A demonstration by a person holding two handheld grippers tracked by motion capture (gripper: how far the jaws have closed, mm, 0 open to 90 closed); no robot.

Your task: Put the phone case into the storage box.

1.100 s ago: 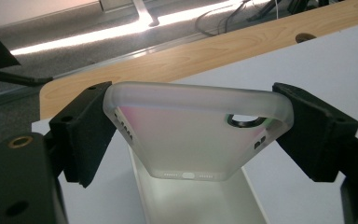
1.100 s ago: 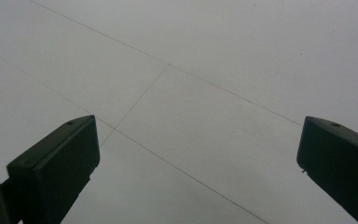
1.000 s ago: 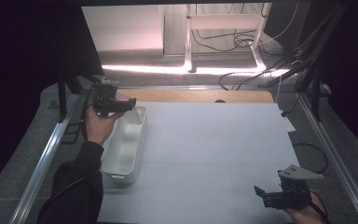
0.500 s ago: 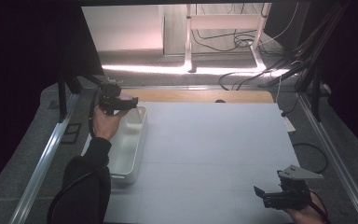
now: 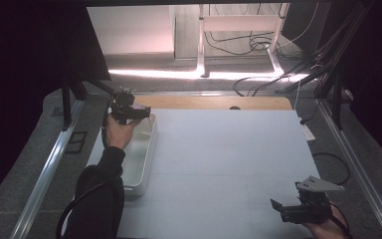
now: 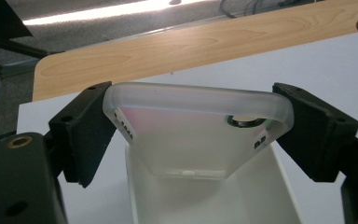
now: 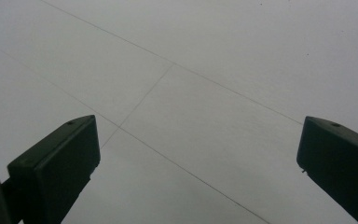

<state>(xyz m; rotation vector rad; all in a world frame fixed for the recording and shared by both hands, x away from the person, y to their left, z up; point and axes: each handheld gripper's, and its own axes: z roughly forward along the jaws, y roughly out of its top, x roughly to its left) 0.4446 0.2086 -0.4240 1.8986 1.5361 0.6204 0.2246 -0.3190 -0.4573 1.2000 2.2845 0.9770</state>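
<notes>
A frosted translucent phone case [image 6: 193, 130] is clamped across its width between the black jaws of my left gripper [image 6: 191, 133], tilted with its camera hole at the right. In the high view my left gripper [image 5: 142, 113] hangs over the far end of a long white tray [image 5: 142, 164] at the table's left. The tray's inside [image 6: 214, 200] lies right beneath the case. My right gripper [image 5: 278, 208] rests low at the near right of the table; in its own view its jaws [image 7: 196, 163] stand wide apart over bare white surface.
A white sheet [image 5: 229, 164] covers the table, with a wooden strip [image 5: 214, 103] along its far edge. Metal rails [image 5: 45, 174] run down both sides. Cables [image 5: 263, 82] lie on the floor beyond the table.
My left hand has come down and nearer with the case, from beyond the tray's far end to over it. The right gripper has stayed put.
</notes>
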